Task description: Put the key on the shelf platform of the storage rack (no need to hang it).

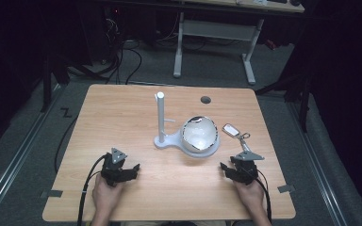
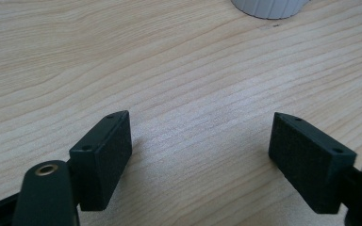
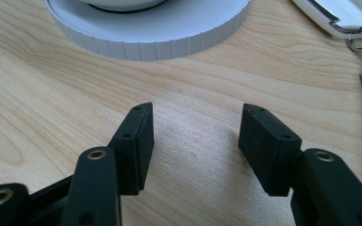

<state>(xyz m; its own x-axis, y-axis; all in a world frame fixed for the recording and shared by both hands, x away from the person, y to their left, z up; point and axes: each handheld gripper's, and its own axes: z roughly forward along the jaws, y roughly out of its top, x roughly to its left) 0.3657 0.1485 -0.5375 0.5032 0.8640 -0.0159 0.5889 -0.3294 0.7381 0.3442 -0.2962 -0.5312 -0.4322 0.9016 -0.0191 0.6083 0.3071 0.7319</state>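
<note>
Left hand-held gripper, at the near-left part of the desk: matte black body, two black jaws, a grey three-cornered plate on top with dark holes at its corners, and a black cable trailing back towards the near desk edge. Right hand-held gripper, at the near-right part of the desk: the same black build, grey three-cornered plate and black cable. In the gripper views each jaw ends in a flat rectangular black pad of finely textured material, with two small round holes along its upper edge; behind the pad, the black link carries a brass-coloured ringed hole. Both forearms are bare, with no sleeve visible.
</note>
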